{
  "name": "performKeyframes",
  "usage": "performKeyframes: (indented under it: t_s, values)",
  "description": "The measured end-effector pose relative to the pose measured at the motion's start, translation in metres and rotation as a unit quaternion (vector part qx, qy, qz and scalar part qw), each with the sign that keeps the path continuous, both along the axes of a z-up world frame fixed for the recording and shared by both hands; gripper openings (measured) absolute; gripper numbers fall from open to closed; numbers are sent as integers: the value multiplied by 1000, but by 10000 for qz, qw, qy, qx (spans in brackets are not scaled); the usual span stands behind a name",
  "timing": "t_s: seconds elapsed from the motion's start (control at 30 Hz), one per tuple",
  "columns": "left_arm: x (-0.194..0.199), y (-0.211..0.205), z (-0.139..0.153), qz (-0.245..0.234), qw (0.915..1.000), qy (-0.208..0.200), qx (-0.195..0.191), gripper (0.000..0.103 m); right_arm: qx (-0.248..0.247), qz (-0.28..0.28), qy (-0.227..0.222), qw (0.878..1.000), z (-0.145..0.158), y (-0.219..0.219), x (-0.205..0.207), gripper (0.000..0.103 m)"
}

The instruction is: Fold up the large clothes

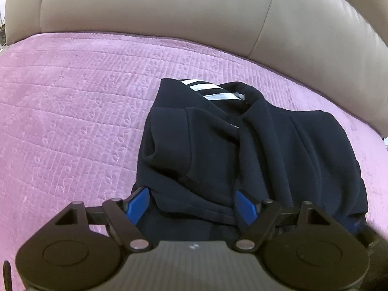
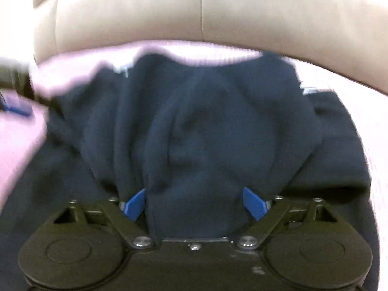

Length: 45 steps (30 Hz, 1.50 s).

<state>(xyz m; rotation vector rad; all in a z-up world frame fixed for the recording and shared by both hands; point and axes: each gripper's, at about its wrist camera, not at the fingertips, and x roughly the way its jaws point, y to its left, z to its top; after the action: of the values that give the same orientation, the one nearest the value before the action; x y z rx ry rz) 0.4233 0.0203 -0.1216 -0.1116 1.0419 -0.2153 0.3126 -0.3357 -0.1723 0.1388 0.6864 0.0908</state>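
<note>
A dark navy garment (image 1: 266, 145) lies folded in a thick bundle on the pink quilted cover (image 1: 72, 97), with white stripes (image 1: 213, 92) showing at its far end. My left gripper (image 1: 191, 191) stands wide at the bundle's near edge, a folded flap lying loose between its blue pads (image 1: 137, 203). In the blurred right wrist view the same garment (image 2: 206, 109) bunches up in front of my right gripper (image 2: 194, 190). Its jaws are spread as wide as they go, with a hump of cloth between the blue pads (image 2: 253, 202) and no squeeze on it.
A beige leather sofa backrest (image 1: 157, 7) rises behind the pink cover, whose bare part runs far to the left of the garment. The left gripper's blurred blue pad (image 2: 17, 108) shows at the left edge of the right wrist view.
</note>
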Motion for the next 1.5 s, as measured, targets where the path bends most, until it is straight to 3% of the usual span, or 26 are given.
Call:
performKeyframes:
  t_s: [0.1, 0.2, 0.33, 0.43, 0.5, 0.6, 0.7, 0.8, 0.93, 1.07, 1.3, 1.4, 1.5]
  values:
    - [1, -1, -1, 51, 10000, 11, 54, 80, 552, -398, -621, 9957, 41, -30, 27, 102]
    - [1, -3, -4, -10, 9999, 63, 78, 80, 506, -587, -350, 9964, 48, -53, 96, 102]
    - [2, -4, -6, -22, 9998, 33, 170, 80, 839, -816, 423, 9922, 8, -86, 175, 102]
    - [5, -2, -10, 21, 9998, 73, 186, 80, 475, -1250, 900, 9869, -45, -97, 188, 103]
    - [7, -1, -13, 29, 9997, 101, 208, 80, 227, -1063, 371, 9934, -60, -90, 177, 103]
    - [9, -2, -16, 43, 9997, 123, 224, 80, -57, -1003, 317, 9944, -64, -78, 177, 103]
    - [8, -3, -15, -19, 9997, 95, 223, 80, 361, -1045, 461, 9928, -45, -90, 173, 103]
    - [8, 0, -10, 75, 9999, -12, 86, 80, 842, -1292, 317, 9875, -22, -105, 140, 102]
    - [3, 13, -2, 281, 9988, -52, -406, 80, 1235, -1286, 230, 9837, 3, -127, 81, 102]
    - [-16, 24, 15, 391, 9981, -108, -466, 80, 1769, -1381, 546, 9730, 11, -146, 8, 102]
    - [-56, 55, 48, 104, 9995, 106, -284, 79, 1464, -1279, 814, 9775, 21, -145, -104, 102]
    - [-81, 72, 69, -189, 9997, -69, 100, 80, 1293, -1158, 958, 9801, 28, -141, -134, 102]
    - [-111, 91, 80, -354, 9991, -181, 136, 80, 1286, -1115, 983, 9805, 33, -137, -159, 102]
